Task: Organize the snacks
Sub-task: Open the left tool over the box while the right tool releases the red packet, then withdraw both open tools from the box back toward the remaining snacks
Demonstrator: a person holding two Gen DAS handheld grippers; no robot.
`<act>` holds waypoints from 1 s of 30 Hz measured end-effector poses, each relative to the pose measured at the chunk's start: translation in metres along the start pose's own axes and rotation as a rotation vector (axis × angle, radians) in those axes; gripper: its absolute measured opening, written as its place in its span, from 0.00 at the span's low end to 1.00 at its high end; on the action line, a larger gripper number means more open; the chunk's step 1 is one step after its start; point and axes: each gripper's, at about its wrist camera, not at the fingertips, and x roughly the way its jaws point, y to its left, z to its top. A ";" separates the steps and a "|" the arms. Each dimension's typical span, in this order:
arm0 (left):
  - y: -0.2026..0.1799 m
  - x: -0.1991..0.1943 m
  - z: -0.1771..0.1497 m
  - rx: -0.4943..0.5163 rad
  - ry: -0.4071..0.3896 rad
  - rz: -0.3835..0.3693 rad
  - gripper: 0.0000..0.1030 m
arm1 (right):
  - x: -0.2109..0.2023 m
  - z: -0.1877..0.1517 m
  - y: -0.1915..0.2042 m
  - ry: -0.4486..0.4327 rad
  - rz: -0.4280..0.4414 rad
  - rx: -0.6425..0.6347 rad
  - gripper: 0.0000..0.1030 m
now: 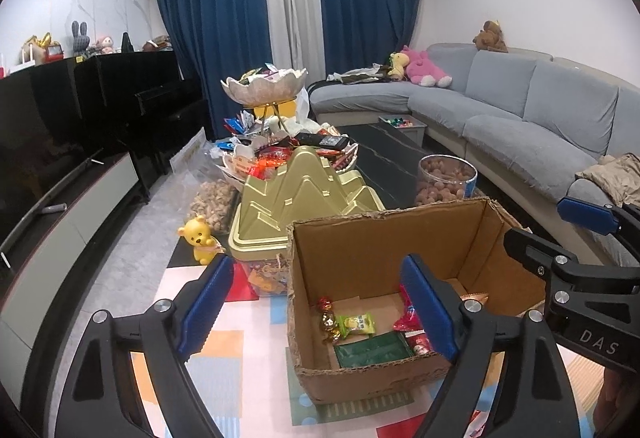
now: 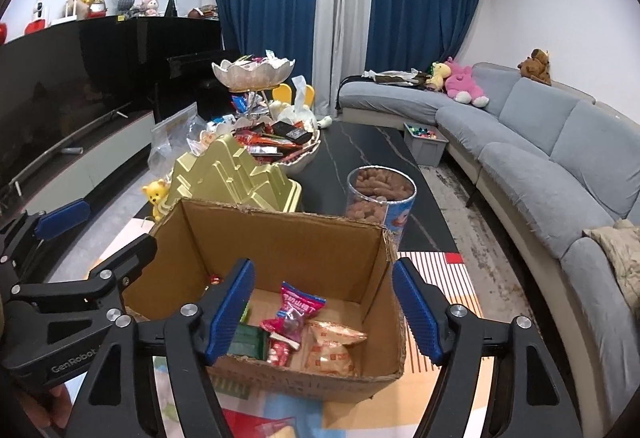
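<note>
The brown cardboard box [image 2: 288, 278] at the bottom middle holds a few snacks. Many more fill the white petal bowls [image 2: 296, 158] up above. Both the left claw [image 1: 320, 302] and the right claw [image 2: 324, 310] are wide and hold nothing.

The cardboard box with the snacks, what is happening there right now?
A person holds two grippers over the open cardboard box on the colourful mat. The left gripper and the right gripper are both open, with nothing between their fingers. Several snacks already lie in the box: a green packet, a pink packet and an orange-and-white bag. Many more snacks wait in the shell-shaped bowl on the dark table behind.
</note>
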 end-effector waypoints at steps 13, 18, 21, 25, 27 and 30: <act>0.007 -0.033 0.000 -0.013 -0.024 0.018 0.84 | -0.029 0.000 0.004 -0.022 -0.006 -0.004 0.70; 0.007 -0.044 -0.001 -0.016 -0.028 0.021 0.84 | -0.041 -0.001 0.005 -0.031 -0.011 -0.003 0.70; 0.007 -0.051 -0.003 -0.016 -0.033 0.021 0.84 | -0.048 -0.002 0.006 -0.038 -0.012 -0.006 0.70; 0.005 -0.057 -0.008 -0.016 -0.031 0.019 0.84 | -0.055 -0.007 0.005 -0.038 -0.010 -0.004 0.70; 0.005 -0.060 -0.010 -0.017 -0.028 0.017 0.84 | -0.058 -0.010 0.005 -0.036 -0.009 -0.002 0.70; 0.004 -0.063 -0.013 -0.017 -0.026 0.014 0.84 | -0.061 -0.014 0.006 -0.033 -0.007 -0.001 0.70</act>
